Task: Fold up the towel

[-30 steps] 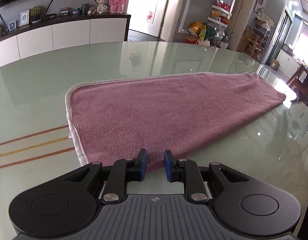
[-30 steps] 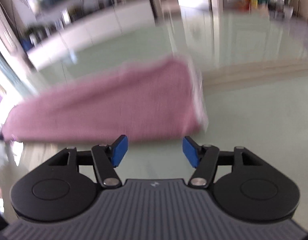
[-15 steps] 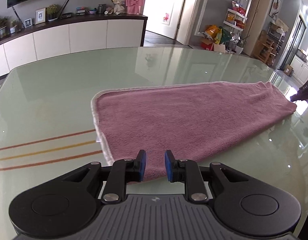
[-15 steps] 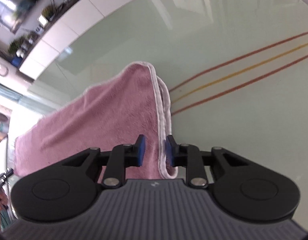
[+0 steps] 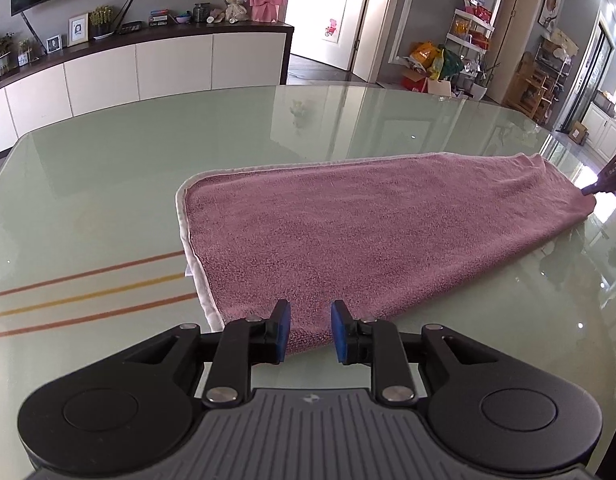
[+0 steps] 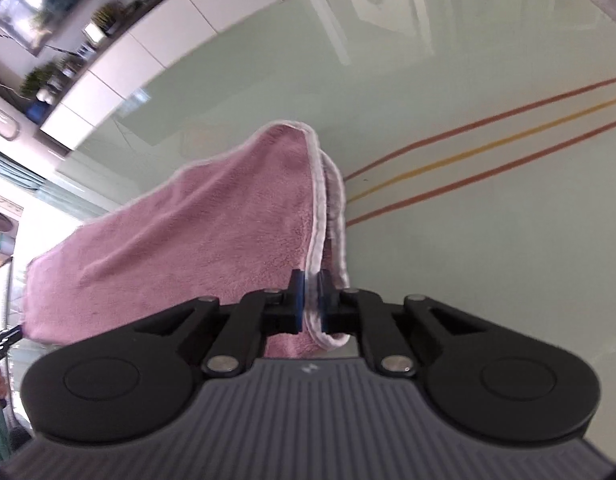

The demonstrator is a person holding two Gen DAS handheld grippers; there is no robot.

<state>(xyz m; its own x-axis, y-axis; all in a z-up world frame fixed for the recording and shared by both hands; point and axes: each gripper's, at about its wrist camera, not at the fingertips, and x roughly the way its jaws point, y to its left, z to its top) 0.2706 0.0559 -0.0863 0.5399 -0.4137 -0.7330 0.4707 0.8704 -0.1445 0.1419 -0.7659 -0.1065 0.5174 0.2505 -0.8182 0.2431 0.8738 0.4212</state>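
A pink towel (image 5: 368, 236) with a white hem lies folded lengthwise on the glass table (image 5: 108, 184). My left gripper (image 5: 307, 330) is partly open, its blue pads either side of the towel's near edge without pinching it. My right gripper (image 6: 312, 300) is shut on the towel (image 6: 212, 248) at its white-hemmed corner, with both layers of hem between the pads and the end lifted a little. In the left wrist view the right gripper's tip (image 5: 606, 184) shows at the towel's far right end.
Red and yellow stripes (image 5: 88, 300) run under the glass left of the towel. A white cabinet (image 5: 148, 68) with ornaments stands beyond the table's far edge. Shelves and bags (image 5: 448, 64) stand at the back right.
My right gripper came in to the towel's hemmed corner and closed on it, and the corner has lifted. The left gripper stayed at the near edge, with its view shifted slightly.
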